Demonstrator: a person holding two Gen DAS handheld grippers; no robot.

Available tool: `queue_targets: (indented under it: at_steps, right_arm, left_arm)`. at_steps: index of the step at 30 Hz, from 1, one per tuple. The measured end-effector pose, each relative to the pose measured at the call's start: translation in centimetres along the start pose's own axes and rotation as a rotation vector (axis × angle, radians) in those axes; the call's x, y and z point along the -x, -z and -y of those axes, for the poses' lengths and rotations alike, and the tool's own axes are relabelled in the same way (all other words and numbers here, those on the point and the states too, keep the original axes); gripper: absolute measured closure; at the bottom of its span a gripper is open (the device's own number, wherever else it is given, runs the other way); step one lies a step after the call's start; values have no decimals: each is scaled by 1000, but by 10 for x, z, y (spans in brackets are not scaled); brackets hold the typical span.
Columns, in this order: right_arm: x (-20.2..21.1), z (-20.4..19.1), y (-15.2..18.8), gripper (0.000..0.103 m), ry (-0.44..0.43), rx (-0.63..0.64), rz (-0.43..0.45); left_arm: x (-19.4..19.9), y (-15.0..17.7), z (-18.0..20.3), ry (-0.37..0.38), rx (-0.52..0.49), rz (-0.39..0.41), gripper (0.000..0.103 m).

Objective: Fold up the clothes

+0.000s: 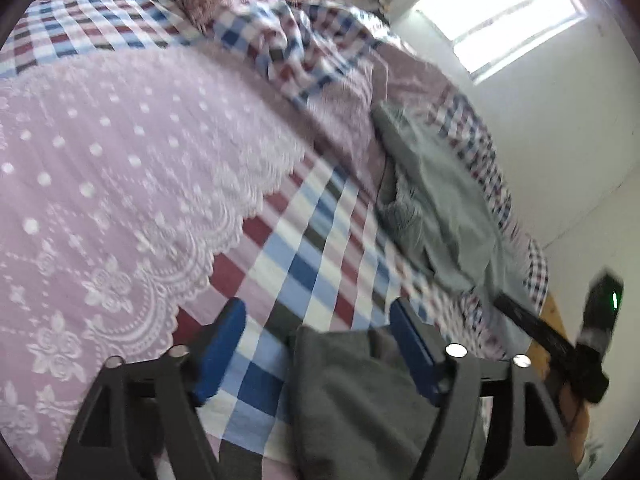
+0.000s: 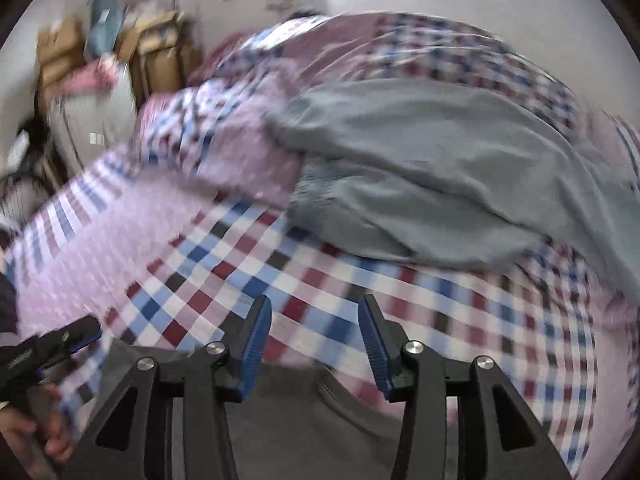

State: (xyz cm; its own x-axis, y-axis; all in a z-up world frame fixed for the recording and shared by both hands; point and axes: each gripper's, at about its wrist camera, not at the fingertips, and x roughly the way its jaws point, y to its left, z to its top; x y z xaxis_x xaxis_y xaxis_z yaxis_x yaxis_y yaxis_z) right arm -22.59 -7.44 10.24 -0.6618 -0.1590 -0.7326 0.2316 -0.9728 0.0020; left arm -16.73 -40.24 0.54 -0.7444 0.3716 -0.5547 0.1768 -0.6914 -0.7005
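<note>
Both your claws, left claw (image 1: 318, 336) and right claw (image 2: 314, 338), gaping, gripping nothing, over dark grey garment (image 1: 360, 396) on checked bed sheet (image 1: 304, 240).

Daylit room, overexposed window (image 1: 508, 12) blown white in the left wrist view, heavy motion blur smearing the checked bedsheet (image 2: 320, 280) in the right wrist view, fisheye bending, dark vignetted corners

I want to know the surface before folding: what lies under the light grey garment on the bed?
The light grey garment lies on the checked bedsheet and partly on a rumpled quilt. What is directly beneath it is covered.
</note>
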Motion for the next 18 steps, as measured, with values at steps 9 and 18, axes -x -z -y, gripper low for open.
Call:
queue_targets:
  at_steps: [9, 18]
  right_arm:
    - [138, 126, 107, 52, 37, -318, 54]
    - [123, 173, 215, 50, -188, -545, -41]
  left_arm:
    - [30, 9, 54, -40, -262, -11, 22]
    - [63, 109, 108, -277, -770, -98, 22]
